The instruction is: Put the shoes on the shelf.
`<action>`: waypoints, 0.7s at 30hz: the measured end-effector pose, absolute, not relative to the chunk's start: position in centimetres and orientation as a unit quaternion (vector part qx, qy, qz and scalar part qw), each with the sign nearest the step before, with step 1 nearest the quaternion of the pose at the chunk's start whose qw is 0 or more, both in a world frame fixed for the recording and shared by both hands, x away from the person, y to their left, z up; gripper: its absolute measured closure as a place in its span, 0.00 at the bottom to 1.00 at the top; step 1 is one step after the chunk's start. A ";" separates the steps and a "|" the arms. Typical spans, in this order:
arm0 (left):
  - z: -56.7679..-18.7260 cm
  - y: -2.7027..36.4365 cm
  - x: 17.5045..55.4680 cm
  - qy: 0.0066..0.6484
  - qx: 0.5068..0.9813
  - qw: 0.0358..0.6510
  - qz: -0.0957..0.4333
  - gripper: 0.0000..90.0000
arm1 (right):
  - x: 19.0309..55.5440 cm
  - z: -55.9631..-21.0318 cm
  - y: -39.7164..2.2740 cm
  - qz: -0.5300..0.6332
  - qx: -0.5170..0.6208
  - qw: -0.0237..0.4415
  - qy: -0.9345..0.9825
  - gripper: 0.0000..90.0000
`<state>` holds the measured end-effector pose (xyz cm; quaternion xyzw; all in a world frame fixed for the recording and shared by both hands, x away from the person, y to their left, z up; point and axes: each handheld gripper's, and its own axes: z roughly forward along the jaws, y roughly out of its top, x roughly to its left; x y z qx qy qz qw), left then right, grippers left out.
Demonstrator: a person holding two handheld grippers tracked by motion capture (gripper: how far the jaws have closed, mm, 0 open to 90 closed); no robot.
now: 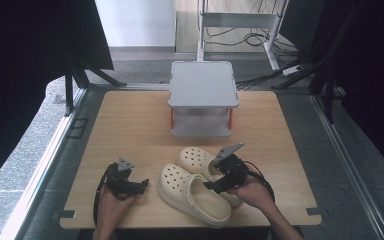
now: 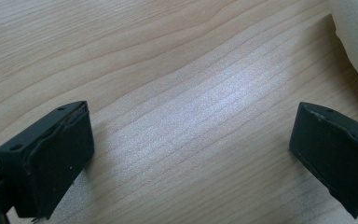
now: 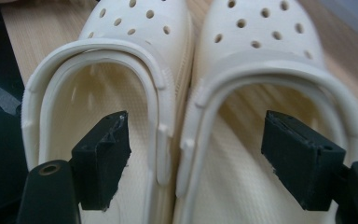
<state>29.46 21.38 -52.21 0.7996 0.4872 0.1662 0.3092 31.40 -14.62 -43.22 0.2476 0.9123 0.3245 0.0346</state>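
high view: two cream clogs [image 1: 195, 190] sit side by side near the table's [image 1: 130, 120] front edge, right gripper [image 1: 215, 183] over them, left gripper [image 1: 142, 184] just left. left gripper view: jaws wide apart over bare wood. right gripper view: jaws apart, one over each clog, gripping nothing.

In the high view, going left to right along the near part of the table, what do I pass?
Left black two-jaw tool → nearer cream perforated foam clog → right black two-jaw tool, jaws open at the clogs' heel ends, over the farther cream clog.
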 end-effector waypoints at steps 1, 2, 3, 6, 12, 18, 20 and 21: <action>-52.2 21.4 29.5 0.487 0.800 0.309 0.166 0.00 | 31.4 -43.5 -14.3 0.323 0.246 0.033 0.913 0.27; -52.2 21.4 29.5 0.487 0.800 0.309 0.166 0.00 | 31.5 -43.7 -14.1 0.320 0.245 0.032 0.915 0.27; -52.2 21.4 29.5 0.487 0.800 0.309 0.166 0.00 | 31.5 -44.0 -13.8 0.317 0.246 0.032 0.915 0.27; -52.2 21.4 29.5 0.487 0.800 0.309 0.166 0.00 | 31.7 -44.7 -13.0 0.312 0.245 0.034 0.917 0.29; -52.2 21.4 29.5 0.487 0.800 0.309 0.166 0.00 | 32.1 -45.7 -11.8 0.302 0.251 0.037 0.919 0.38; -52.2 21.4 29.5 0.487 0.800 0.309 0.166 0.00 | 32.3 -45.6 -10.5 0.291 0.247 0.043 0.923 0.50; -52.2 21.4 29.5 0.487 0.799 0.309 0.166 0.00 | 32.3 -45.6 -10.2 0.279 0.249 0.051 0.926 0.56; -52.2 21.4 29.5 0.488 0.799 0.310 0.166 0.00 | 32.3 -45.6 -10.0 0.273 0.245 0.055 0.929 0.57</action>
